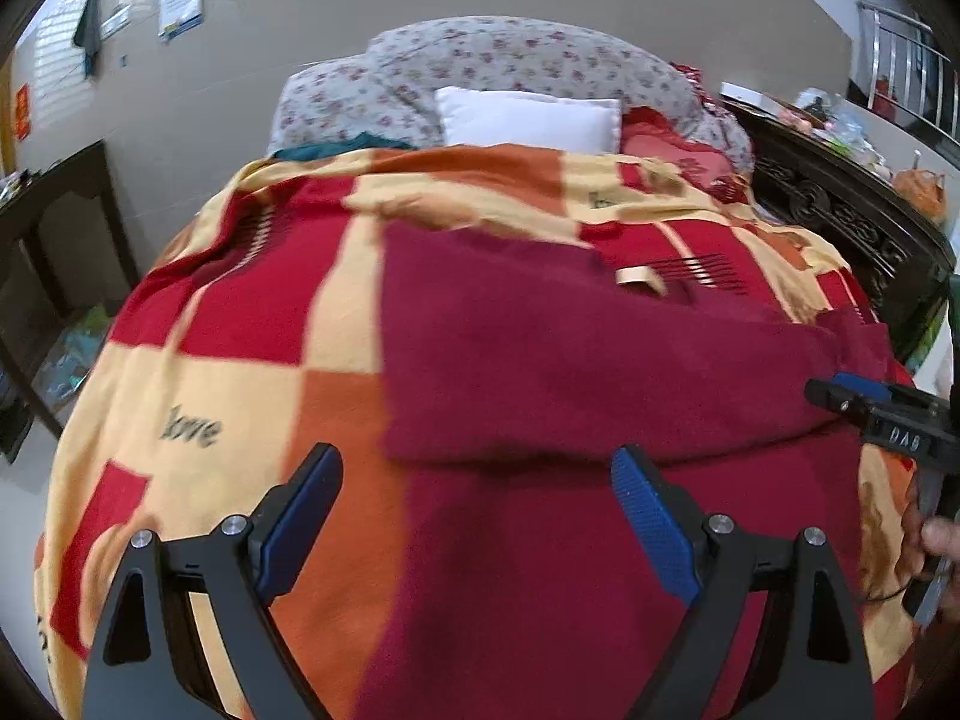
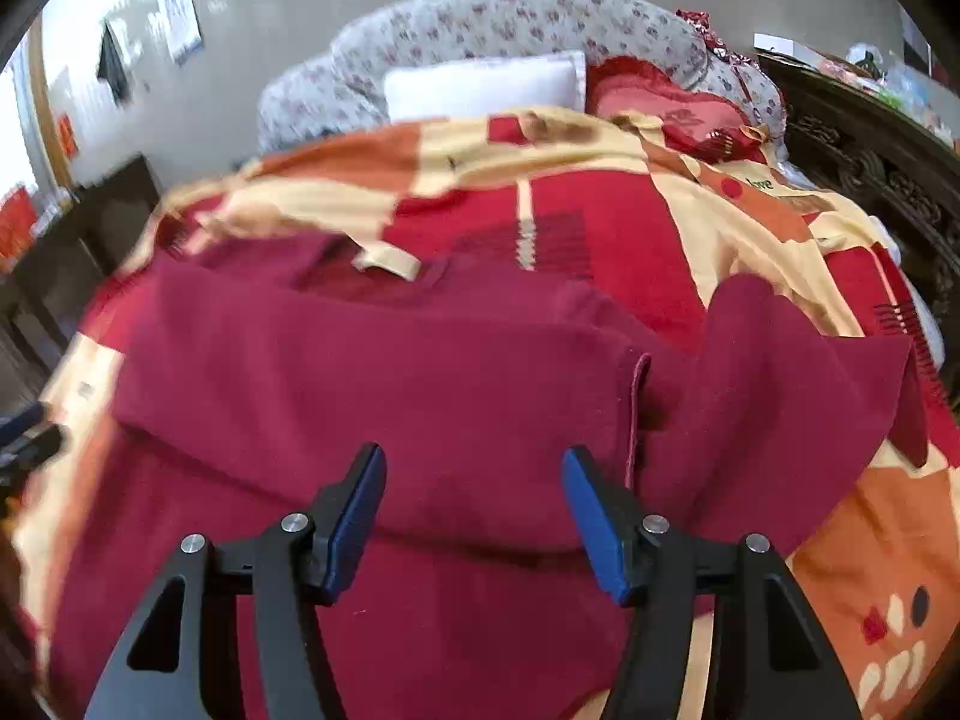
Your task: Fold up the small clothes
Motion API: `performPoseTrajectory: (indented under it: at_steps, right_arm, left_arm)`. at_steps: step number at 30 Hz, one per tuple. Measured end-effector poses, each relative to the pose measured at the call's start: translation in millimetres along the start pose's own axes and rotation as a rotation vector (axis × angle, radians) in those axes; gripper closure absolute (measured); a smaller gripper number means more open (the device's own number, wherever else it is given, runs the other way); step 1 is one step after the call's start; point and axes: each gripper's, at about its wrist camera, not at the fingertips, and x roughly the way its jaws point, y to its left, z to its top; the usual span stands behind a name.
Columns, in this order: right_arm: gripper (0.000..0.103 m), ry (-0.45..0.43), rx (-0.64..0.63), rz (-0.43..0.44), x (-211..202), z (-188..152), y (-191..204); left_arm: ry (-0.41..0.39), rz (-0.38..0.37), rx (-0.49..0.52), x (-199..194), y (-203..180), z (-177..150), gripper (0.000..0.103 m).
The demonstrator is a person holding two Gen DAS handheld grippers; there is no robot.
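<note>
A dark red garment (image 1: 570, 348) lies spread on the patchwork blanket (image 1: 240, 312) of a bed, its beige neck label (image 1: 639, 277) at the far side. My left gripper (image 1: 477, 468) is open and empty, just in front of the garment's near hem. My right gripper (image 2: 474, 468) is open and empty above the garment (image 2: 384, 372), beside a folded-over sleeve edge (image 2: 639, 396). The right gripper also shows at the right edge of the left wrist view (image 1: 840, 390).
A white pillow (image 1: 528, 117), a red cushion (image 1: 666, 147) and a floral quilt (image 1: 510, 60) sit at the bed's head. A dark carved bed frame (image 1: 852, 222) runs along the right. A dark table (image 1: 54, 240) stands at the left.
</note>
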Motion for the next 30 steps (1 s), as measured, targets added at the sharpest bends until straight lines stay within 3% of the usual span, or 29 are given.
performPoseTrajectory:
  at_steps: [4, 8, 15, 24, 26, 30]
  right_arm:
    - [0.036, 0.044, 0.028, -0.013, 19, -5, -10]
    - [0.035, 0.025, 0.024, 0.001, 9, -4, -6]
    - [0.034, 0.004, 0.041, -0.004, 2, -3, -7]
    - [0.028, 0.029, 0.025, 0.012, 18, -4, -8]
    - [0.028, -0.002, 0.073, 0.068, 2, -5, -21]
    - [0.026, -0.074, 0.212, 0.025, -34, -10, -75]
  left_arm:
    - [-0.002, -0.021, 0.024, 17, -29, 10, 0.012]
    - [-0.011, 0.010, 0.047, 37, -50, 16, 0.012]
    - [-0.013, 0.050, 0.016, 66, -51, 20, 0.012]
    - [0.073, 0.081, 0.017, 105, -48, 12, 0.010]
    - [0.081, 0.072, 0.014, 101, -48, 12, 0.010]
    - [0.048, 0.031, -0.026, 89, -45, 10, 0.010]
